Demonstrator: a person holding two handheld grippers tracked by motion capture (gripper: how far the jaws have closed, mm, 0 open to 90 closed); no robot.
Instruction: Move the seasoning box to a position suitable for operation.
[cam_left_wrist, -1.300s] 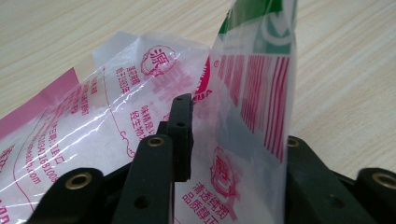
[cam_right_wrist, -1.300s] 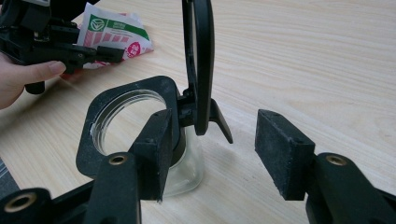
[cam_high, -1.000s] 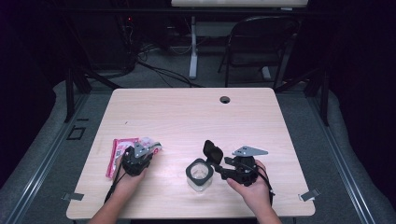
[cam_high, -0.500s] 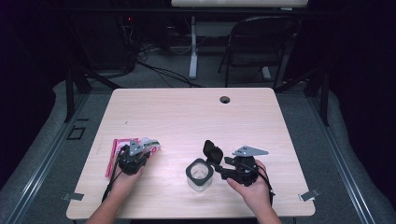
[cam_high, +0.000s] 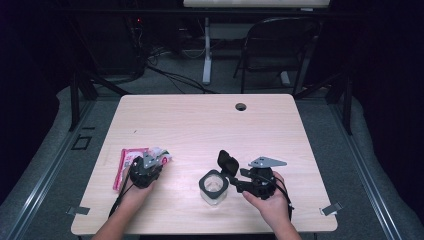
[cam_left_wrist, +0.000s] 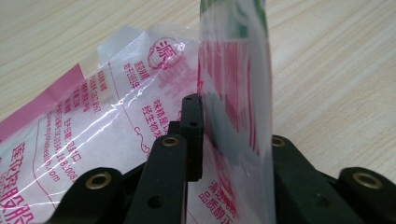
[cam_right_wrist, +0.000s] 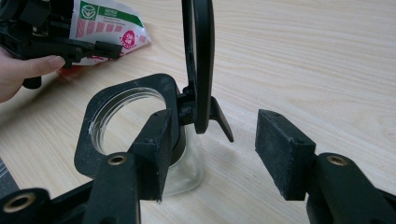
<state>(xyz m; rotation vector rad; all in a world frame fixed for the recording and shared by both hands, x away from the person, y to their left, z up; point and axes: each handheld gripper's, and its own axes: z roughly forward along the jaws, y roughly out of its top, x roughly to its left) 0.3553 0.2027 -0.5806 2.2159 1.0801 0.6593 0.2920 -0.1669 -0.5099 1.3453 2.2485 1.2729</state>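
A pink and white plastic packet (cam_high: 127, 162) lies at the table's front left. My left gripper (cam_high: 152, 161) has one end of it lifted. In the left gripper view the packet (cam_left_wrist: 116, 112) stands on edge between the jaws and touches both pads of the left gripper (cam_left_wrist: 236, 144), whose jaws have just been opening a little. A glass jar (cam_high: 214, 186) with a black collar stands at front centre, its hinged lid (cam_high: 227, 162) raised. My right gripper (cam_right_wrist: 217, 154) is open around the upright lid (cam_right_wrist: 201, 56), with its left jaw beside the jar (cam_right_wrist: 187, 172).
The wooden table (cam_high: 200, 125) has a cable hole (cam_high: 241, 106) near its far edge. A folding chair (cam_high: 280, 45) and cables stand on the floor beyond. In the right gripper view a hand (cam_right_wrist: 23, 70) holds the other gripper (cam_right_wrist: 56, 42) at the packet (cam_right_wrist: 112, 23).
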